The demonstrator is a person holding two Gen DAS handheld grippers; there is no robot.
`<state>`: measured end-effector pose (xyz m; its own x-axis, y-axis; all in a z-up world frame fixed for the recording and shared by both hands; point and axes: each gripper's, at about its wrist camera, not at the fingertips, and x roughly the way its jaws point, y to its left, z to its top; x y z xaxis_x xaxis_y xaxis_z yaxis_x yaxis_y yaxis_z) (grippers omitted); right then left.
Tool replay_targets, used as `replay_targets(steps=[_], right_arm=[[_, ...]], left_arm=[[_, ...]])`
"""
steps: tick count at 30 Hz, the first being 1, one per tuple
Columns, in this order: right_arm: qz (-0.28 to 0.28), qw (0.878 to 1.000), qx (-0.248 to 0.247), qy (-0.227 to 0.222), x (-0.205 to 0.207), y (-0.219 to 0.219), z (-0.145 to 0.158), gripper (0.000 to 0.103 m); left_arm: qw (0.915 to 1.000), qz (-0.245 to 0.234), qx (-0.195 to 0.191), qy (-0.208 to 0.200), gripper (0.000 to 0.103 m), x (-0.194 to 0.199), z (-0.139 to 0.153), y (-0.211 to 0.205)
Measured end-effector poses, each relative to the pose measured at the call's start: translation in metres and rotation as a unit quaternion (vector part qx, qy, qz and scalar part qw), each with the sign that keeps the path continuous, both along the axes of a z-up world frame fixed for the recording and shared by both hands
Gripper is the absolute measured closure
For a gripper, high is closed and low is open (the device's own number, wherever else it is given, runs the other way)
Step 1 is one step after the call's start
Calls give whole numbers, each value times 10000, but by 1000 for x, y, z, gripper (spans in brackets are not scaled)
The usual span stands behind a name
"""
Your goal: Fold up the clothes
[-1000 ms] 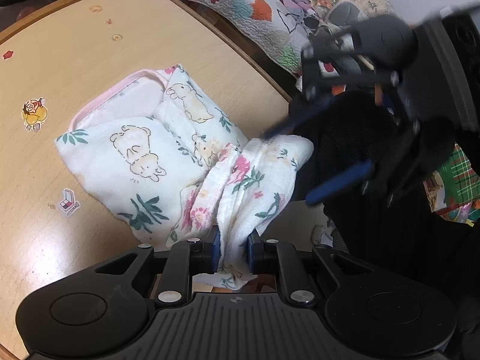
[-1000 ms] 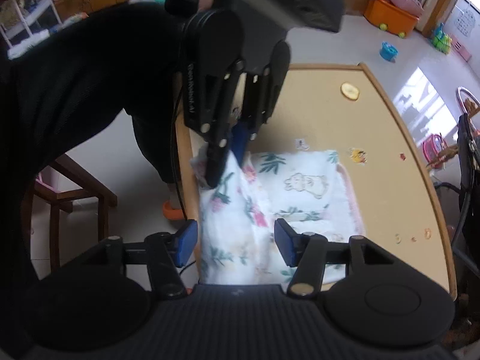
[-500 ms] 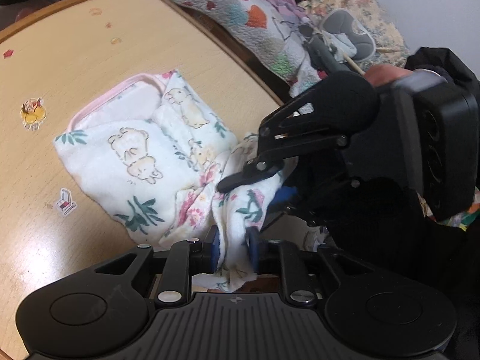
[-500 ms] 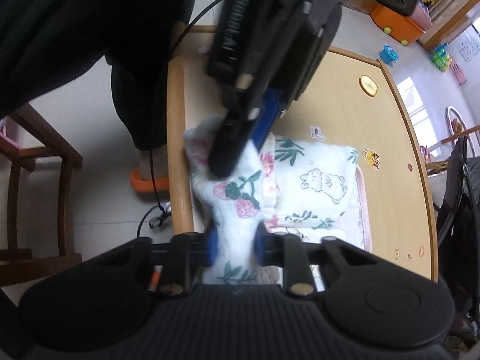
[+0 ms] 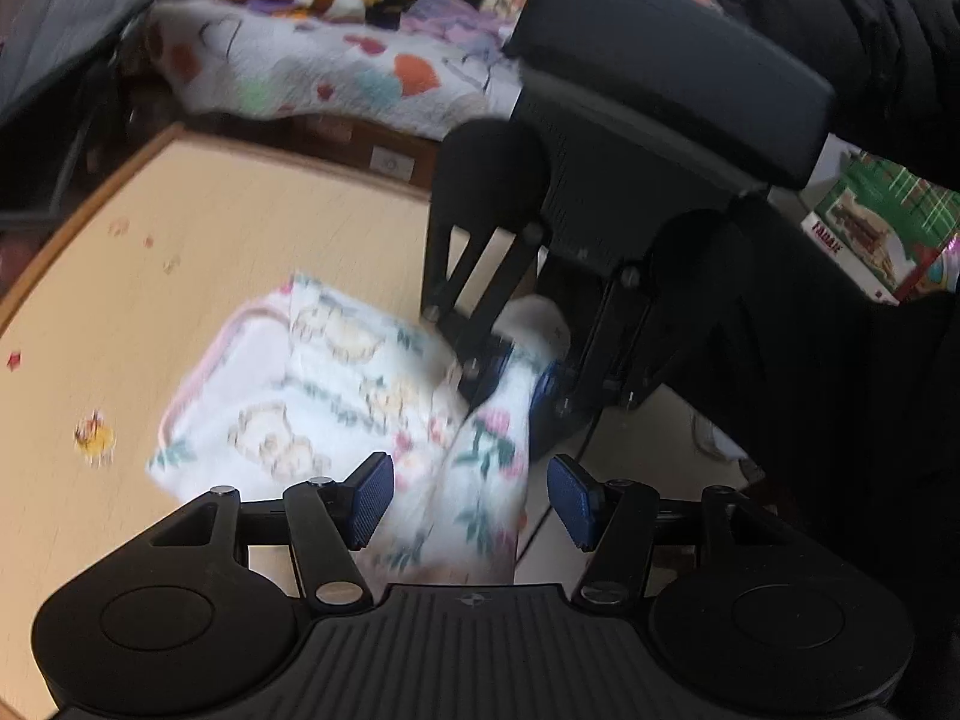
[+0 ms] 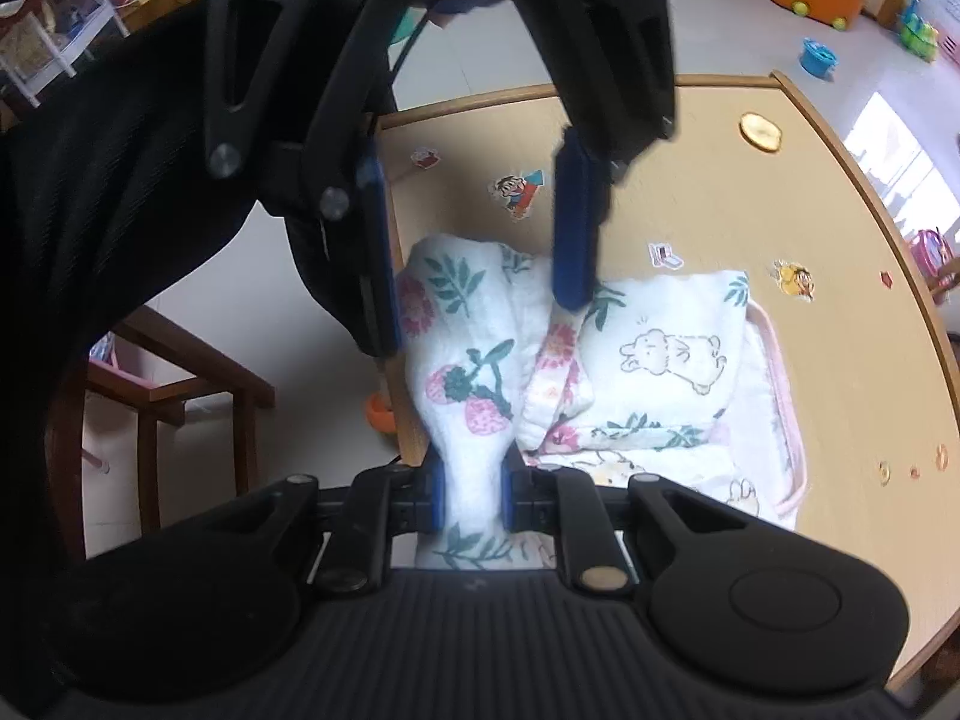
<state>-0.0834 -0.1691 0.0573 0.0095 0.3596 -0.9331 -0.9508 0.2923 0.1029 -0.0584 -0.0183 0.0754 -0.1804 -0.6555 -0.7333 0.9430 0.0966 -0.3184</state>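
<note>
A white printed cloth (image 6: 654,360) with bunnies, flowers and strawberries lies partly folded on the wooden table (image 6: 720,192). My right gripper (image 6: 473,495) is shut on a bunched end of the cloth (image 6: 468,384) at the table's edge. It also shows in the left wrist view (image 5: 519,375), clamped on the same strip. My left gripper (image 5: 474,498) is open, its blue pads either side of the cloth strip (image 5: 480,480). In the right wrist view the left gripper (image 6: 474,252) hangs open just above the cloth.
The table's edge (image 6: 402,312) runs under the bunched end, with a wooden chair (image 6: 180,384) and floor beyond. A patterned quilt (image 5: 336,72) lies past the table. Stickers (image 6: 519,192) dot the tabletop. Toys (image 6: 816,54) lie on the floor.
My left gripper has let go of the cloth end and opened, pulling back. My right gripper closed on the cloth end half a second ago and still holds it.
</note>
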Motion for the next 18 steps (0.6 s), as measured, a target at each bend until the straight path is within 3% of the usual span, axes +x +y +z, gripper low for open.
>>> replay_targets(steps=[2, 6, 10, 14, 18], right_arm=[[41, 10000, 13, 5, 1, 0, 0, 86], [63, 9999, 84, 95, 5, -3, 1, 86], [-58, 9991, 220, 360, 16, -8, -2, 86], [-138, 9969, 296, 710, 29, -7, -9, 86], [-224, 9940, 341, 1011, 44, -10, -11, 86]], left_arm=[[9996, -48, 68, 260, 44, 5, -7, -4], [9956, -146, 625, 682, 44, 12, -32, -11], [9912, -70, 627, 1165, 44, 20, -45, -4], [9912, -22, 635, 1160, 44, 26, -45, -3], [9943, 221, 529, 896, 44, 37, -35, 4]])
